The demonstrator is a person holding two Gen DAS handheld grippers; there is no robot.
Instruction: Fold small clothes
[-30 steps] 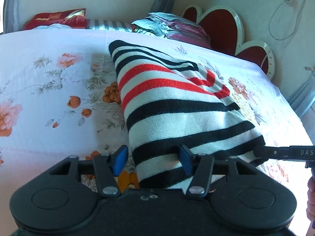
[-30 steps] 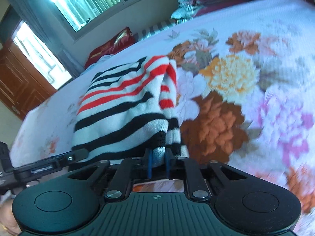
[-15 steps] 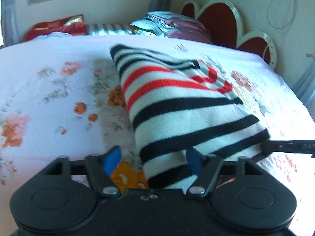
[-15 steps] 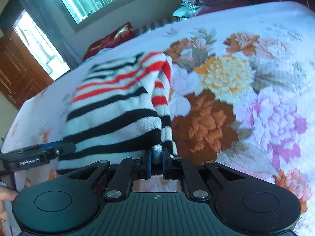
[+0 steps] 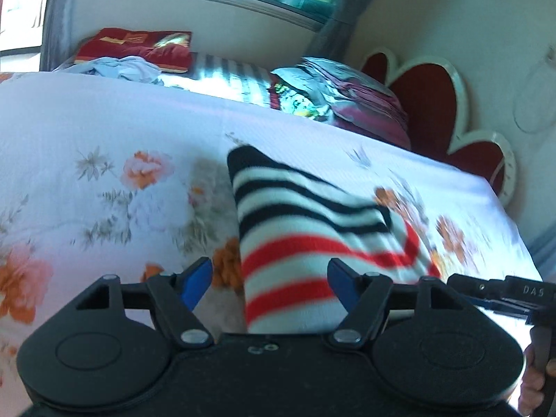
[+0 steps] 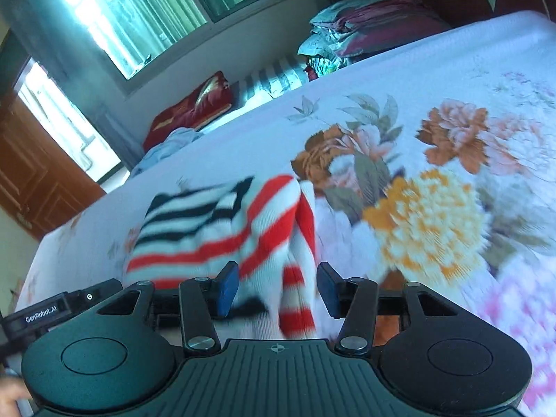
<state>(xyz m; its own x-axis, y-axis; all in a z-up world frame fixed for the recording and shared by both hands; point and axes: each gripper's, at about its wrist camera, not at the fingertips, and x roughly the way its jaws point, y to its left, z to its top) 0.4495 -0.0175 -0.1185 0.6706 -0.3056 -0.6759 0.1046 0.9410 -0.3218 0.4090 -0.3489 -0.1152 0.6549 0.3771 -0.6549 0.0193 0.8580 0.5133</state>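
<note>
folded striped sweater (image 5: 312, 239) lies lengthwise away from both cameras on bedsheet (image 5: 104, 132).

"DAS" on right tongs (image 5: 500, 292); "GenRobot.AI" on left tongs (image 6: 41, 311).

Both cams sit on the claws, close and low over the bed (image 5: 87, 118), angled down along the fingers toward the far window wall. Left wrist view faces the headboard (image 5: 427, 104) side; right wrist view sits further right, tilted. Shared: striped sweater (image 5: 295, 243) (image 6: 208, 229), red pillow (image 5: 139, 47) (image 6: 194, 104), folded bedding stack (image 5: 347, 97) (image 6: 365, 24). Each view catches the other claw at its edge.
</note>
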